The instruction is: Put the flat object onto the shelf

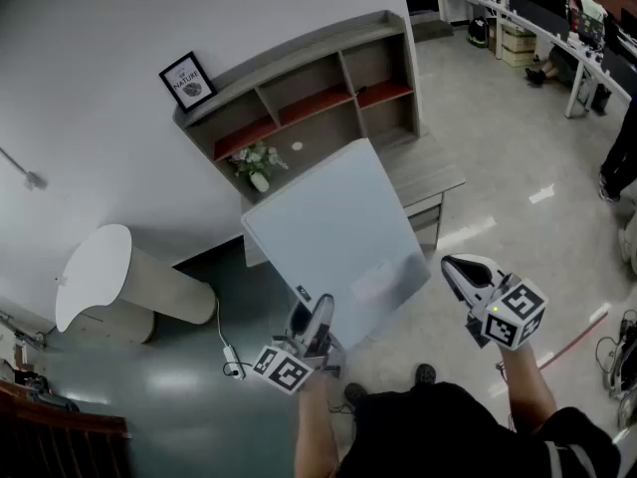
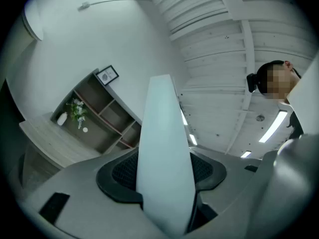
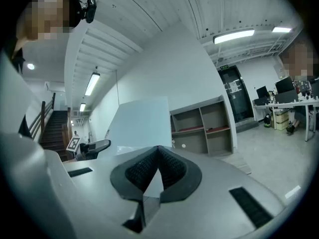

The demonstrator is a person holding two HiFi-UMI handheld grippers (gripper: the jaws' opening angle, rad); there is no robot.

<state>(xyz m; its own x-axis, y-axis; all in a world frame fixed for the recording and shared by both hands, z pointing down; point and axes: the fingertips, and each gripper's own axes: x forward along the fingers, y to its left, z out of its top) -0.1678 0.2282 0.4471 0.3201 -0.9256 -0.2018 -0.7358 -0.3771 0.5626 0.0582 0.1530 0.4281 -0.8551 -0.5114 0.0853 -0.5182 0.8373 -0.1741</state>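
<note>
The person's left gripper [image 1: 318, 308] was clamped on the lower left edge of the flat panel [image 1: 338, 229]. In the left gripper view its two dark pads stood apart, with the pale board filling the gap between them and pressed by both. The panel, a whitish-blue sheet, hung in the air in front of the person. It was tilted, and in the head view its far corner overlapped the lower part of the shelf [image 1: 299, 56], but it rested on none of the boards. The right gripper [image 1: 450, 265] was just beside the panel's right corner. In the right gripper view its jaws were drawn together at the tips with nothing clamped in them, and the panel stood ahead and to the left of them. The shelf, grey with reddish boards, stood against the white wall. A framed picture [image 1: 186, 81] sat on its top, and a small vase of flowers [image 1: 258, 165] stood in a lower compartment. A low desk [image 1: 430, 174] jutted out at its foot.
</note>
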